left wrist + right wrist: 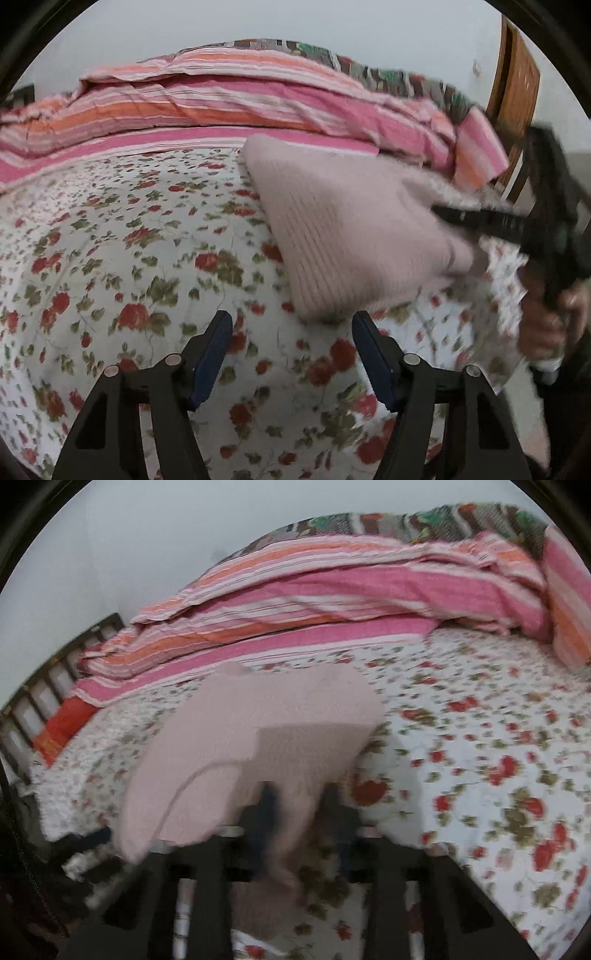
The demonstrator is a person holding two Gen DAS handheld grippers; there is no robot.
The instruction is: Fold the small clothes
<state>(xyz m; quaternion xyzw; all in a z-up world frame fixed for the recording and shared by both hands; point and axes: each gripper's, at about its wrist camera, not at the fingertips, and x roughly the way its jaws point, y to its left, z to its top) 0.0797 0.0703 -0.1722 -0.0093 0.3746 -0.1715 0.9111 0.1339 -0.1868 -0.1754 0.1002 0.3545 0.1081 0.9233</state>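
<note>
A pale pink knitted garment (343, 229) hangs lifted above the floral bed sheet (110, 258). In the left wrist view the right gripper (443, 214) comes in from the right edge, shut on the garment's upper right part. My left gripper (291, 343) is open and empty, low over the sheet just in front of the garment's lower corner. In the blurred right wrist view the garment (258, 738) drapes from between the right gripper's (299, 805) fingers, with a sleeve hanging to the left.
A pink and orange striped quilt (221, 99) lies bunched along the back of the bed, also in the right wrist view (314, 587). A wooden headboard (517, 85) stands at the right. A dark slatted bed end (44, 686) is at the left.
</note>
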